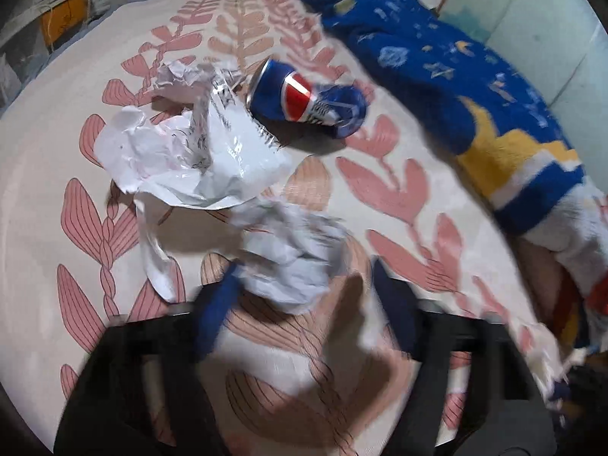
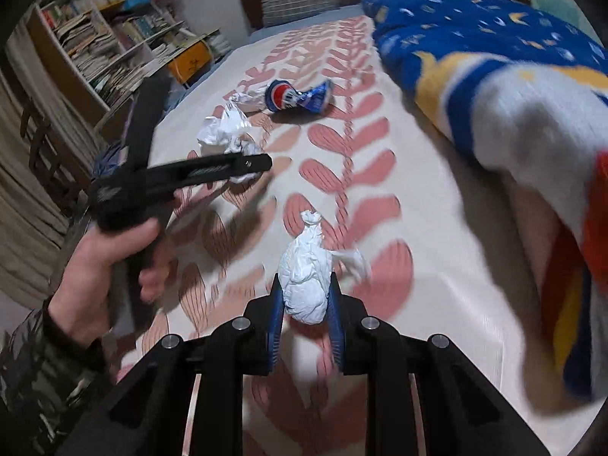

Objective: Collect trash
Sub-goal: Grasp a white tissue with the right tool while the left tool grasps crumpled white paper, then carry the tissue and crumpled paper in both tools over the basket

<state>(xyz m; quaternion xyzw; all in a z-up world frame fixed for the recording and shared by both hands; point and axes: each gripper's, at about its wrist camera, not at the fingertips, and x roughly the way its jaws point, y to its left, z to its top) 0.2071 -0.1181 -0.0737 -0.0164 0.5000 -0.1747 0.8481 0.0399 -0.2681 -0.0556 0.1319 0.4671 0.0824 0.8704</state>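
Observation:
In the left wrist view my left gripper (image 1: 307,288) is open above the bed, its blue pads wide apart around a crumpled paper ball (image 1: 292,258) that touches the left pad. Beyond it lie a larger crumpled white sheet (image 1: 190,155) and a crushed blue Pepsi can (image 1: 304,98). In the right wrist view my right gripper (image 2: 307,288) is shut on a white crumpled paper wad (image 2: 307,285), held above the bedspread. The left gripper (image 2: 262,163) shows there in a hand, over the paper pile (image 2: 228,133), with the can (image 2: 296,97) farther back.
A cream bedspread with pink leaf print (image 2: 380,190) covers the bed. A blue starry blanket (image 1: 437,68) is heaped along the right side (image 2: 475,38). A bookshelf (image 2: 98,41) and an orange box (image 2: 190,62) stand at the left.

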